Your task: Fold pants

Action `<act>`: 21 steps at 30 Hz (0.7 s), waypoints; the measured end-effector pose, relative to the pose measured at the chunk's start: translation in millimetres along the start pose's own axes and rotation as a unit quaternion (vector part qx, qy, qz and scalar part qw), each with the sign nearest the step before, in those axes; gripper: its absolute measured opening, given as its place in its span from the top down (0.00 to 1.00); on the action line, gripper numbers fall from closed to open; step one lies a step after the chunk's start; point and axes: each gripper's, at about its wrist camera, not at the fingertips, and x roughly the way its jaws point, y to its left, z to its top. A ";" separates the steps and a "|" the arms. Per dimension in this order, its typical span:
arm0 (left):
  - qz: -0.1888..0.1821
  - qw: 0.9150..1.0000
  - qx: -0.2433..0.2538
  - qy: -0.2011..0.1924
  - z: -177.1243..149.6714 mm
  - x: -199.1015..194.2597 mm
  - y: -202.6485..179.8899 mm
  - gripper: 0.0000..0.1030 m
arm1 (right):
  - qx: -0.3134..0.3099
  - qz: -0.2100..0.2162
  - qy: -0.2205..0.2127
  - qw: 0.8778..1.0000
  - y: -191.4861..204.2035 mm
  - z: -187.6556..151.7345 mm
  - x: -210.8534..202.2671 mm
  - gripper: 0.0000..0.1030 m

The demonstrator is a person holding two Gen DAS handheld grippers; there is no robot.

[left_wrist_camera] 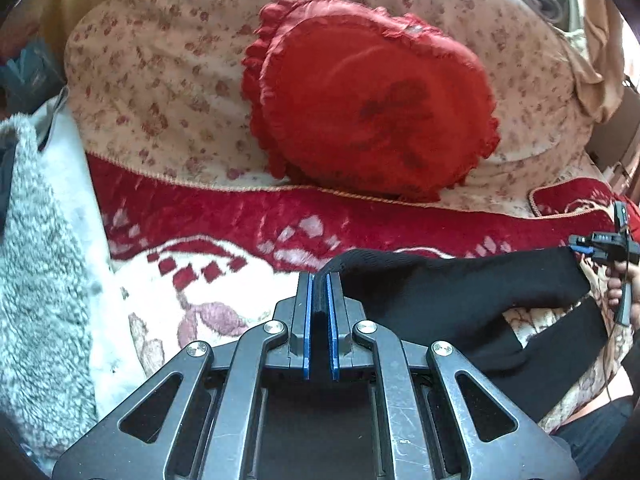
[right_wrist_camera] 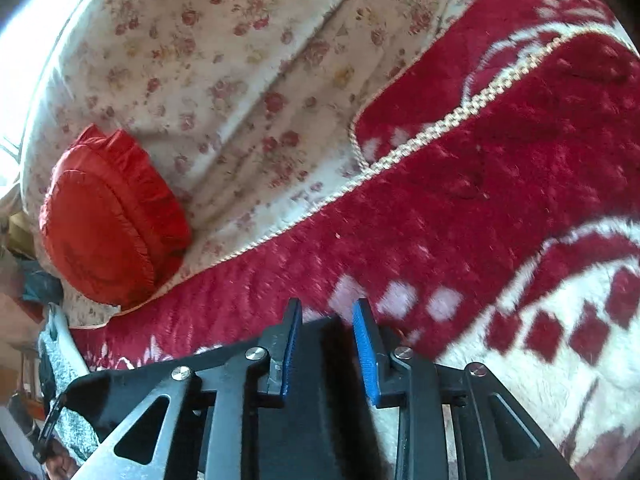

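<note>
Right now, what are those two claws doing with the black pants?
Left claw clamped on black pants. Right claw parted, pants between its fingers. Red cushion lies beyond, clear of pants.

The pants lay on the blanket near its front edge, stretched sideways between the two grippers. The left gripper pinched one end of the cloth at the middle of the front edge; the right gripper sat at the other end, toward the blanket's right edge, its fingers parted with cloth between them in the right wrist view. Behind the blanket's far edge lay the quilt, and the round pillow rested on the quilt, overlapping that edge. A fleece throw lay along the blanket's left edge.
</note>
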 end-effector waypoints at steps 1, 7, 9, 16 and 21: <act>0.006 1.000 0.000 0.003 -0.9 1.1 0.9 0.95 | -0.003 -0.008 0.011 1.000 2.0 -1.5 4.0 0.77; 0.010 1.000 0.004 0.009 -3.7 4.2 2.7 0.95 | -0.060 -0.038 0.020 0.997 19.2 -7.3 10.2 0.94; 0.010 1.000 0.000 0.011 -3.4 5.0 5.6 0.95 | -0.095 -0.060 0.006 0.994 31.4 -8.5 5.6 0.95; 0.011 0.999 -0.038 0.002 9.8 1.8 25.2 0.96 | -0.133 -0.073 -0.091 0.984 59.8 -6.8 -40.6 0.95; 0.007 0.999 -0.040 -0.021 5.0 -23.7 33.5 0.96 | -0.161 -0.071 -0.116 0.978 69.6 -18.0 -62.5 0.95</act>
